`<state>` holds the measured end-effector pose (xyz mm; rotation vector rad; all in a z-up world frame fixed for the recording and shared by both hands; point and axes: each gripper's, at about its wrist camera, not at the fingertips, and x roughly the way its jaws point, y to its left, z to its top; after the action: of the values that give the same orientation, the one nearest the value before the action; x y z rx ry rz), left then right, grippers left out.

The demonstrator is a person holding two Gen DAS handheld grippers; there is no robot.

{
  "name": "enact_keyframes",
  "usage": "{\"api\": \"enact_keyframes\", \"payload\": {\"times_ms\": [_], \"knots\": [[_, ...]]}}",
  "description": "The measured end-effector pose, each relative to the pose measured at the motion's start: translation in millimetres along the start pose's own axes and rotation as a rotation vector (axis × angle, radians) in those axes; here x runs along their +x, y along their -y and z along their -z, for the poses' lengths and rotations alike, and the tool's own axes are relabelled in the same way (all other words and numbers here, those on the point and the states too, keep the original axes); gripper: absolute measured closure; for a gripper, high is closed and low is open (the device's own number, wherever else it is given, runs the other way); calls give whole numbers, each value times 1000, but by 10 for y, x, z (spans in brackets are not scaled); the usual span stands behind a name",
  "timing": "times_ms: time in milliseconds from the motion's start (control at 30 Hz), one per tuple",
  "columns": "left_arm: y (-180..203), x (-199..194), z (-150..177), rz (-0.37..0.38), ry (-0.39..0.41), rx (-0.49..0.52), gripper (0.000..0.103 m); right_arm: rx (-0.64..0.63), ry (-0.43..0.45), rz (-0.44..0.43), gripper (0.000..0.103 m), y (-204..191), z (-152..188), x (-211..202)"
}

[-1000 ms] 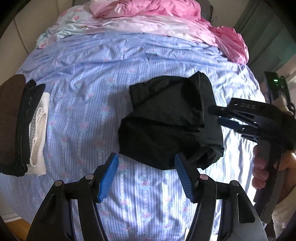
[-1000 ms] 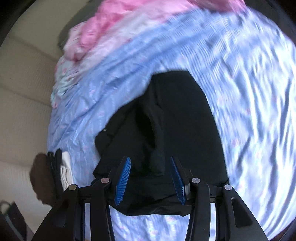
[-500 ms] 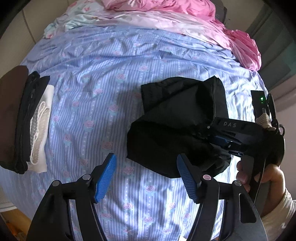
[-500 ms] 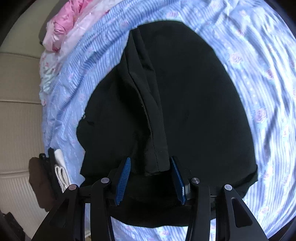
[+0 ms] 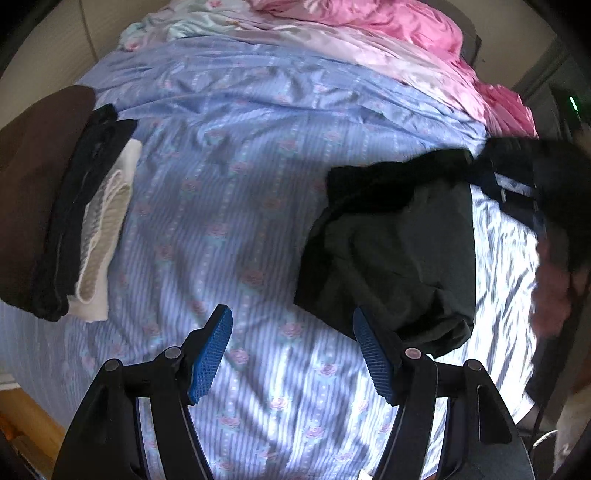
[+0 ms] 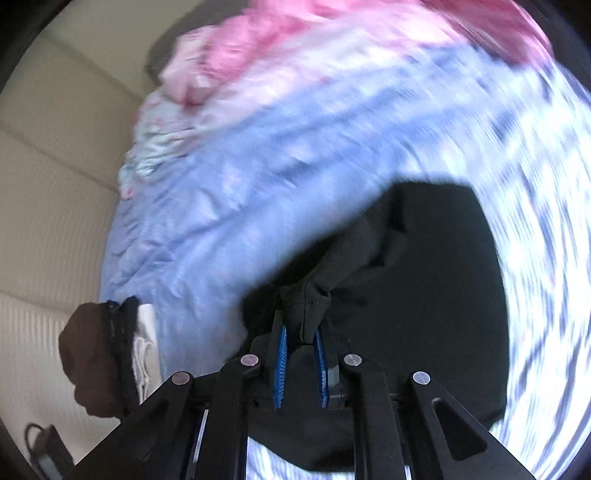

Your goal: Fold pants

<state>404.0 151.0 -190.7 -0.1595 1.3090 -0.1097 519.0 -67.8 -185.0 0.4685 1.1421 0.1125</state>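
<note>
Black pants (image 5: 395, 254) lie on the bed (image 5: 229, 192), on the blue striped sheet with little roses, over toward the right side. They are not spread out long any more. They sit in a short, thick bundle, so it looks like they have been folded over at least once. The bundle is not neat yet: its edges are lumpy and one corner is pulled up. The right gripper (image 6: 301, 365) has its jaws squeezed close on a bunched bit of the black cloth, which pokes up between the blue pads (image 6: 282, 365). That picture is blurry, so I think the gripper is moving with the cloth, maybe to lay one more fold across. The left gripper (image 5: 291, 354) hangs over the bare sheet, near the front edge of the pants but not touching them. Its jaws are spread wide with nothing in them. At the far left of the bed there is a stack of folded clothes (image 5: 70, 214), brown, black and white, so some clothes look finished. A pink blanket (image 5: 388, 33) is heaped at the far end of the bed. I would say the job is more than half done. What is left is to lay down the lifted part, flatten the bundle, and maybe put it with the stack.
</note>
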Motion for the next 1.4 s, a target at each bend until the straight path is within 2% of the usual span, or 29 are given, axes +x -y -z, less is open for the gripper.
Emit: {"api": "enact_keyframes", "payload": {"times_ms": [133,200,233,267,333,467,567,667,767,900,1067,1167,1333,1367,1400], "knots": [[-112,-65,9,-17,16,-13,36,-107,-3,55,88,-385,-227,215],[-164,-84,26,-25,18,-21,36,-138,-11,73,84,-488,-291,319],[-197,-94,35,-29,21,-26,36,-152,-11,80,80,-531,-300,357],[-218,-95,45,-31,22,-30,36,-175,-14,68,64,-586,-300,369],[-263,-85,60,-32,19,-35,36,-262,2,56,44,-741,-274,306],[-273,-70,69,-10,26,-31,36,-364,84,80,44,-793,-68,-51],[-215,-94,65,53,56,1,36,-393,131,116,44,-562,217,-387],[-168,-50,68,135,59,47,36,-349,148,169,42,-200,485,-635],[-135,49,87,172,37,79,36,-194,128,228,40,336,851,-833],[-84,211,113,179,6,96,35,-19,71,276,40,890,1362,-929],[25,425,58,203,-28,139,35,11,-16,301,40,1017,1760,-736],[76,559,-14,226,-38,147,35,10,-20,284,40,975,1844,-605],[62,824,-149,282,-85,77,36,18,7,283,40,875,1822,-400],[59,864,-165,295,-90,64,39,22,16,304,40,865,1816,-374],[59,900,-178,310,-98,57,48,33,21,321,40,875,1803,-340]]}}
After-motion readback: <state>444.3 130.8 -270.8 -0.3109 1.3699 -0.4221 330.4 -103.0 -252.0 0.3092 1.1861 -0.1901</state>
